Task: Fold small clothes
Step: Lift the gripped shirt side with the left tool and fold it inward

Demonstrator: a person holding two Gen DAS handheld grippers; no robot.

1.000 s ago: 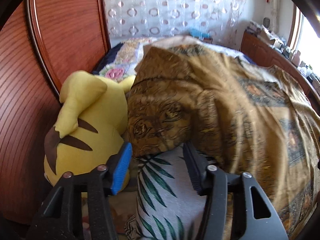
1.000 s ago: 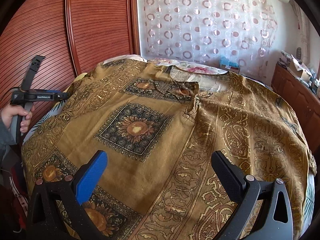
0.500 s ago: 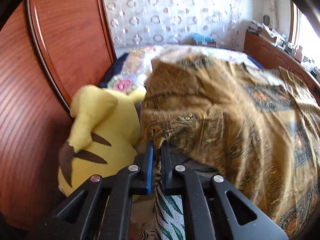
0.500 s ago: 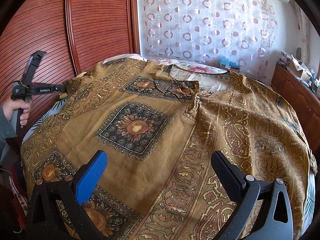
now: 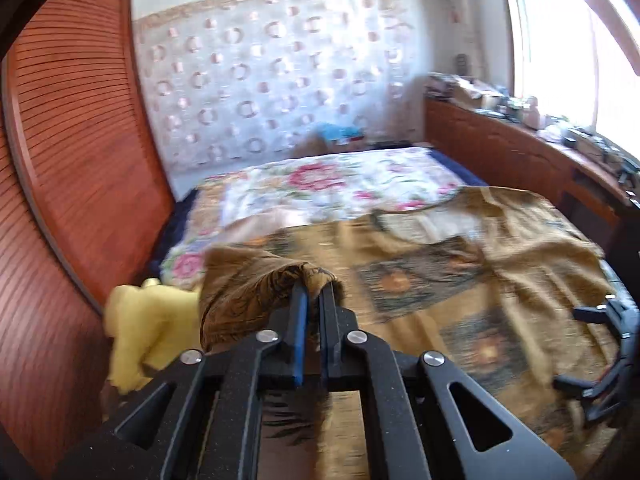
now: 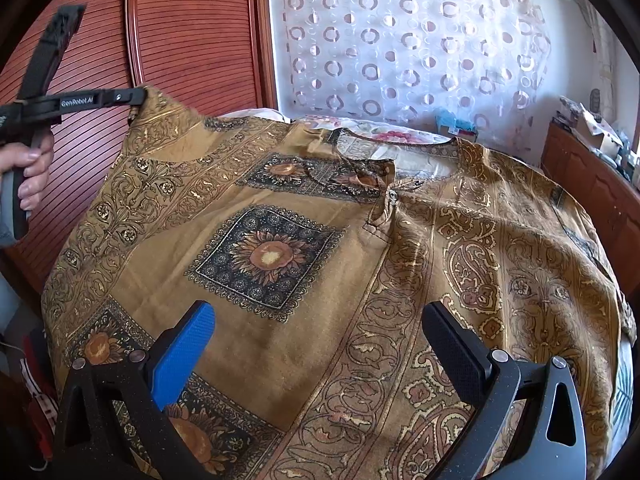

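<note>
The bed (image 6: 404,136) carries everything here, its floral cover showing beyond the garment's collar. Spread across it lies the brown patterned shirt (image 6: 304,264), neckline away from the right tool and hem nearest it, so the long axis runs straight ahead from that tool. The body of the cloth lies flat except at the far left corner.

That corner, apparently a sleeve or shoulder edge, is raised off the bed. The left tool (image 5: 313,300) is clenched on it, a bunch of brown cloth pinched between the blue pad and the black one, with the rest of the shirt stretching to its right. From the right wrist view, the same left tool (image 6: 138,96) sits high at the shirt's upper left edge, gripped by the person's left hand (image 6: 30,176).

The right tool (image 6: 318,334) hangs released, its jaws wide apart, above the near hem and touching nothing.

My judgement is that the coming move carries the lifted edge rightward, across the shirt toward its centre line, and the left side is the one placed for it.

Left of the left tool, just beside the lifted cloth, sits a yellow plush toy (image 5: 148,320) against the slatted wooden wardrobe (image 6: 192,32); it lies outside the folding path. A wooden cabinet (image 5: 520,152) runs along the far right.
</note>
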